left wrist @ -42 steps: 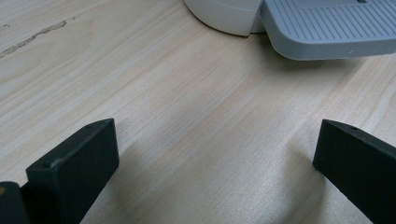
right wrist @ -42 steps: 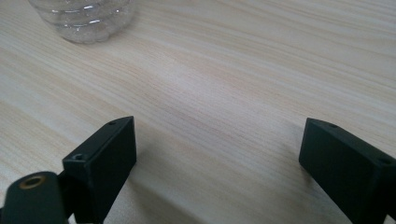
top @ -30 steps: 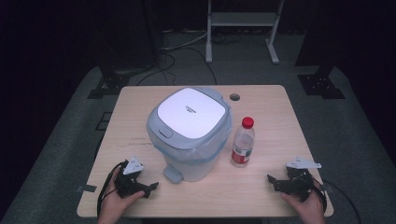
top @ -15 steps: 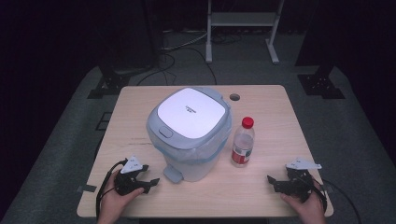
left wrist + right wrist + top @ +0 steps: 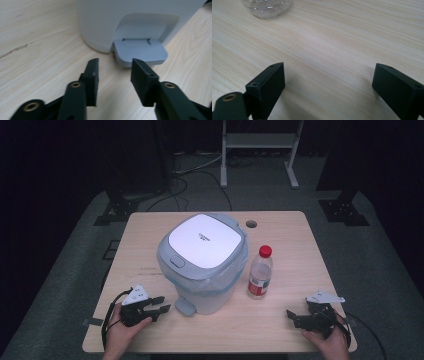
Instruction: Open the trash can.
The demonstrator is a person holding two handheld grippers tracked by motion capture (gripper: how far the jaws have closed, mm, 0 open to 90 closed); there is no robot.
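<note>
Bin, lid print unreadable

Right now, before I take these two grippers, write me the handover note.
Left gripper: jaws have just been closing, part open, nothing between them, aimed at the grey foot pedal of the pale blue-grey pedal bin with its white lid down.
Right gripper: open wide, empty, low over the light wooden table.
Clear plastic bottle with red cap: upright, right of the bin, untouched.
Done: nothing visible.
Left: probably press pedal, then handle the bottle.
</note>
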